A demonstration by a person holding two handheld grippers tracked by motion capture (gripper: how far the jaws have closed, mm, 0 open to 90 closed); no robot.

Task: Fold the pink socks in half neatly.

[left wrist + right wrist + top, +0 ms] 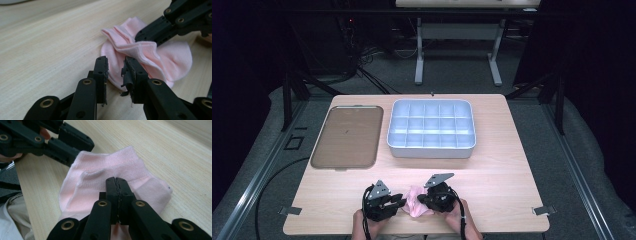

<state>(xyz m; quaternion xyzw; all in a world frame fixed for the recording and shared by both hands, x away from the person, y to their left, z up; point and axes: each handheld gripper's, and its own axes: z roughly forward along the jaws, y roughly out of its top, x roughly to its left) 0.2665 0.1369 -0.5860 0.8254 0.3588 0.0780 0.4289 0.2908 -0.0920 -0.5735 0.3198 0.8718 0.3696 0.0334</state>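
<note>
Pale wooden table (337, 200) carried a pink sock (415, 201) at its near edge, lying between both grippers. Right gripper (116, 181) was clamped on the sock's cuff fold; left gripper (116, 65) stood narrowly parted, sock just beyond its fingertips.

The tray (347, 136) lies left of the bin (431, 129); the sock (414, 201) lies nearer than the bin, between both claws.

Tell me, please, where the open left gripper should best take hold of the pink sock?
Probably the near curved edge of the pink sock, approached low along the table: it lies flat just beyond the open left gripper, apart from the ribbed fold the right gripper pinches.
</note>
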